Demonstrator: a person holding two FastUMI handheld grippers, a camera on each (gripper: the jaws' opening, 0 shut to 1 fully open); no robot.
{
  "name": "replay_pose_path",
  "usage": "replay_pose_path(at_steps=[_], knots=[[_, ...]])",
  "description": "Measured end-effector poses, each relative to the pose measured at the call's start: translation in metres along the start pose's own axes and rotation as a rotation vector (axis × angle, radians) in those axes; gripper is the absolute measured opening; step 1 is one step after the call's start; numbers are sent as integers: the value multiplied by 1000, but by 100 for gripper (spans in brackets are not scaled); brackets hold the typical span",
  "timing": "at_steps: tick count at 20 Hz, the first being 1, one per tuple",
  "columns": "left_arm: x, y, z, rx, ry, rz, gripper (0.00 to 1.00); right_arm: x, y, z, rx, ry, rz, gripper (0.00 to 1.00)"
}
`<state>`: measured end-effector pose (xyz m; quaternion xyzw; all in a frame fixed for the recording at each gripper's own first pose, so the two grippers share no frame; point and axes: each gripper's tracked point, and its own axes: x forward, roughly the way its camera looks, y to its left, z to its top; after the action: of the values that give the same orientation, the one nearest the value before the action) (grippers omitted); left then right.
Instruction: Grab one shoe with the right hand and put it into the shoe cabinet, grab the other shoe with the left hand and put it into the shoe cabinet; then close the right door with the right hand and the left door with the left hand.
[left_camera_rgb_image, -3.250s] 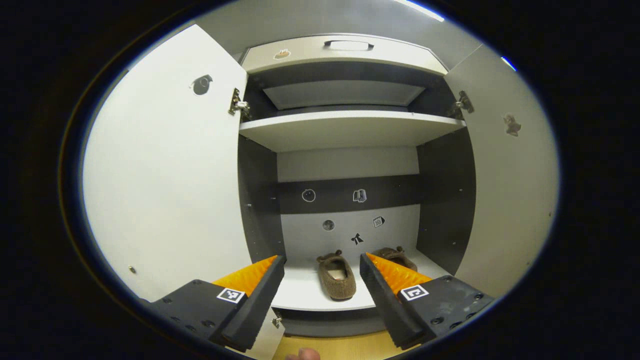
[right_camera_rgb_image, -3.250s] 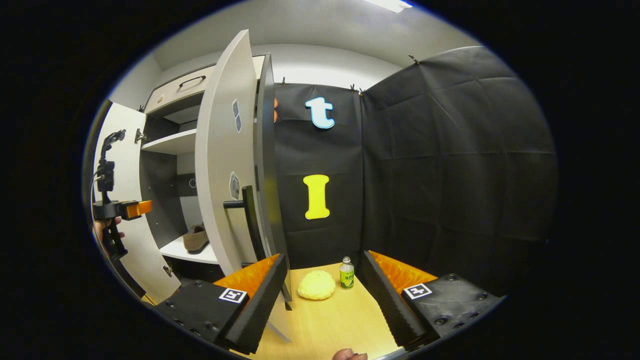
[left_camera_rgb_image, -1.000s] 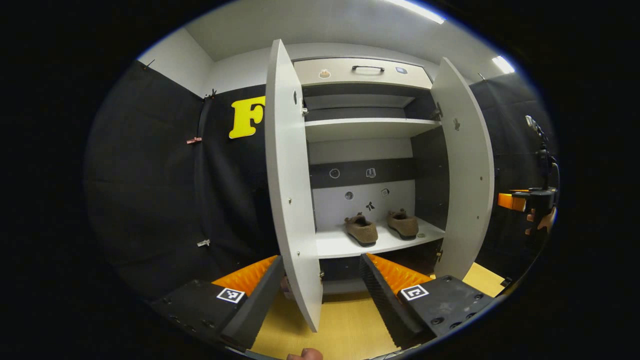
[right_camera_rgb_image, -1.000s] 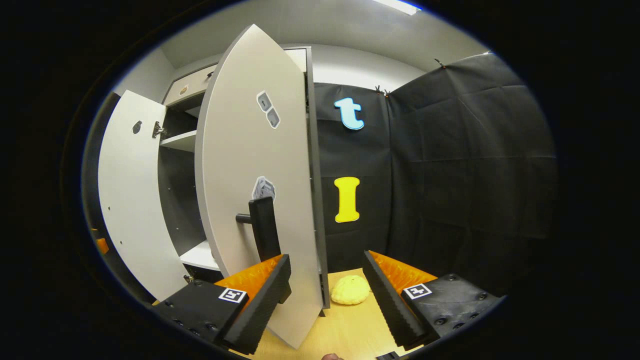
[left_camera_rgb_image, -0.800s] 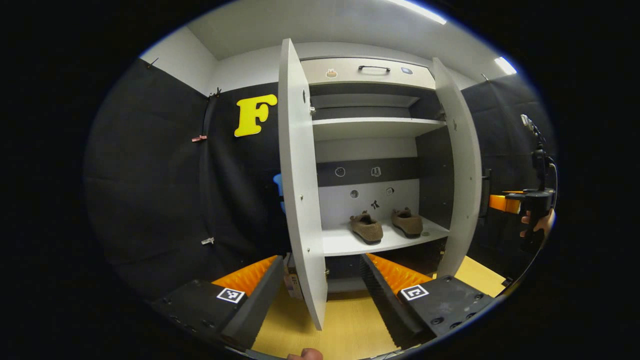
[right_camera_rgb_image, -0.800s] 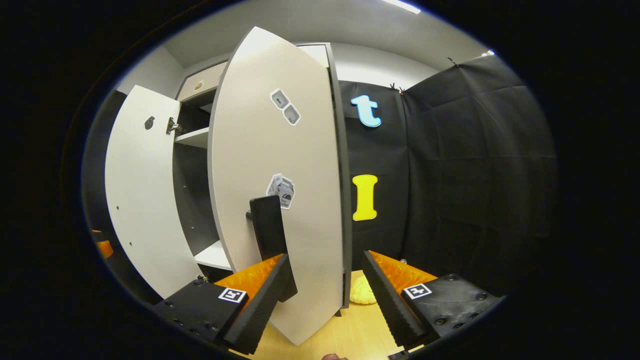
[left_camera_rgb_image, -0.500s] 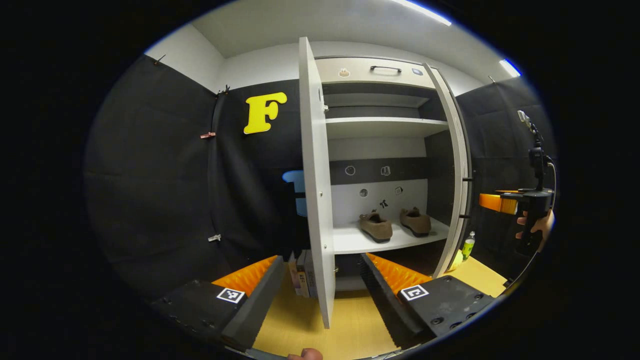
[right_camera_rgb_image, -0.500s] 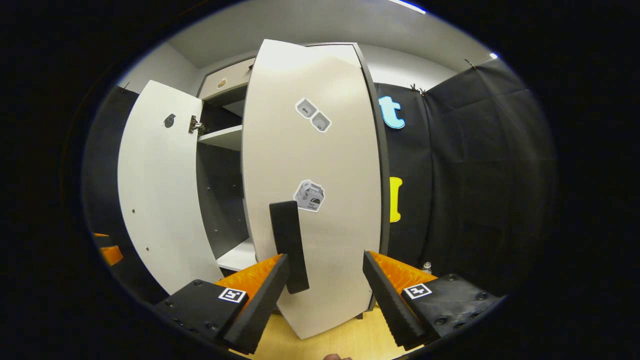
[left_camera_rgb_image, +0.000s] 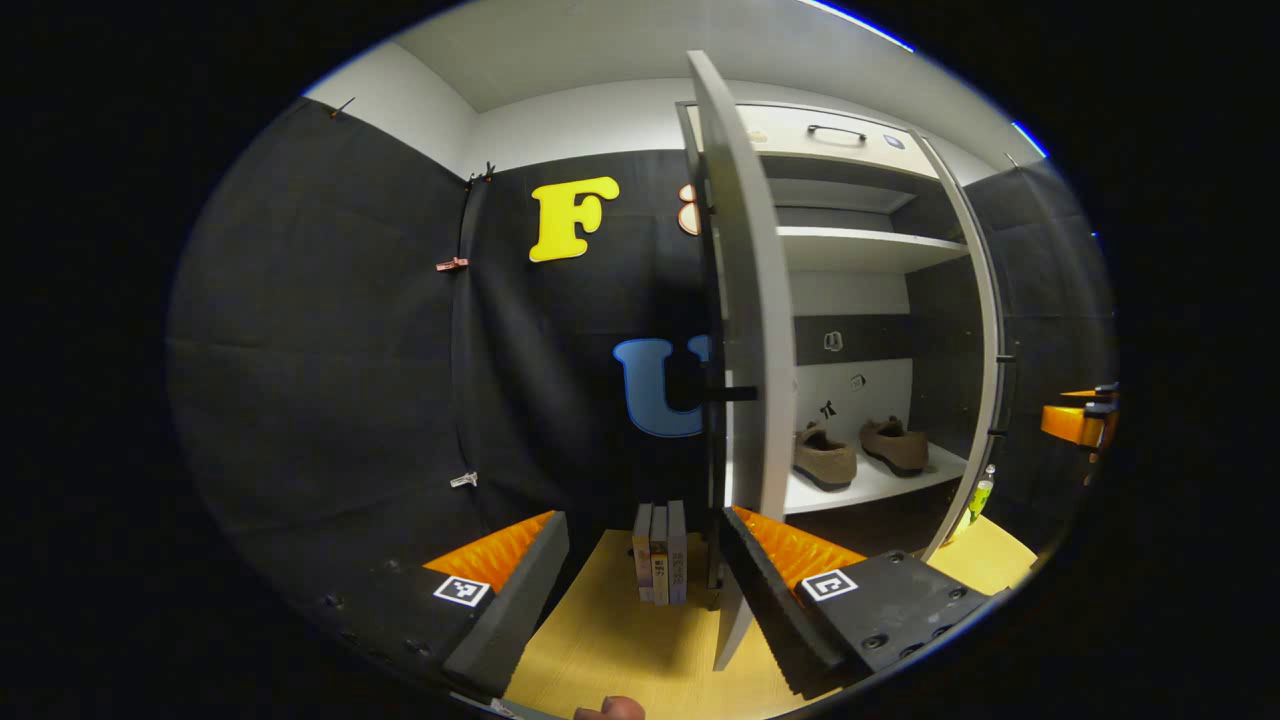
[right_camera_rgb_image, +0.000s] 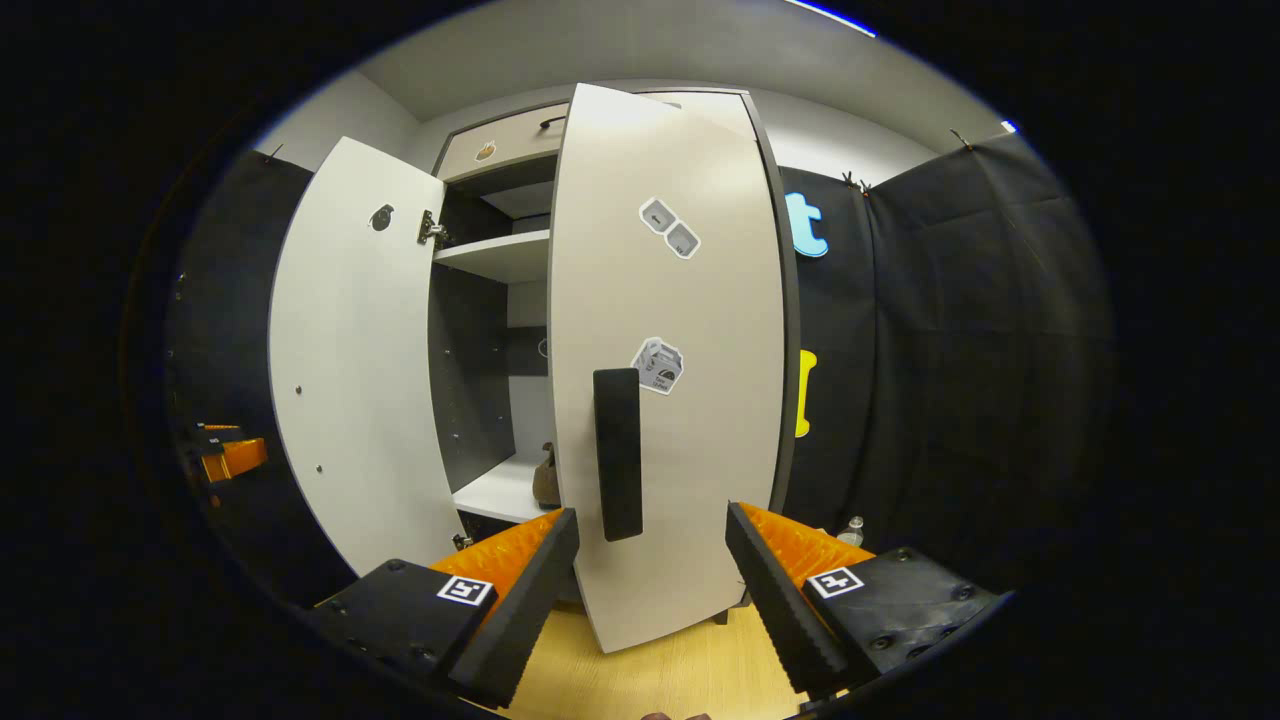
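Right gripper view: right gripper (right_camera_rgb_image: 650, 570) spread wide, holding nothing; the pale grey right cabinet door (right_camera_rgb_image: 670, 400), nearly shut, stands just ahead with its black bar handle (right_camera_rgb_image: 617, 455) between the fingers, contact not discernible. Left gripper view: left gripper (left_camera_rgb_image: 640, 580) wide open and empty, the pale grey left cabinet door (left_camera_rgb_image: 752, 330) edge-on above its right finger. Two brown fuzzy slippers (left_camera_rgb_image: 860, 452) sit side by side on the white lower shelf (left_camera_rgb_image: 870, 485). Three upright books (left_camera_rgb_image: 660, 553) stand on the wooden floor (left_camera_rgb_image: 620, 650).

Brown shoes (left_camera_rgb_image: 860, 455), white doors (right_camera_rgb_image: 670, 350) (black handles (right_camera_rgb_image: 617, 453)), yellow wood floor (left_camera_rgb_image: 620, 650).
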<state>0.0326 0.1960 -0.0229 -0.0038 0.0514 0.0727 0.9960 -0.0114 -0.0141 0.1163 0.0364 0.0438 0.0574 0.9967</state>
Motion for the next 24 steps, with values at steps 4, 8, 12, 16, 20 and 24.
replay_pose_path(at_steps=[4, 8, 12, 16, 20, 24], knots=[[36, 20, -5, -6, 0, 23, 96, -9, 1, 2, -4, -3, -6, 98], [54, 16, -10, -4, 8, -9, 97, -13, -7, -3, -27, 9, -29, 98], [57, 5, -7, 16, -5, -11, 92, -15, -17, -7, -25, 19, -39, 98], [57, -3, -8, -4, 6, -15, 91, -12, -23, -8, -12, 21, -40, 98], [51, -23, -8, -28, 13, -12, 90, -11, -27, -6, 13, 14, -46, 98], [44, -40, -5, 22, -3, 12, 89, -9, -28, -5, 25, 13, -32, 98]])
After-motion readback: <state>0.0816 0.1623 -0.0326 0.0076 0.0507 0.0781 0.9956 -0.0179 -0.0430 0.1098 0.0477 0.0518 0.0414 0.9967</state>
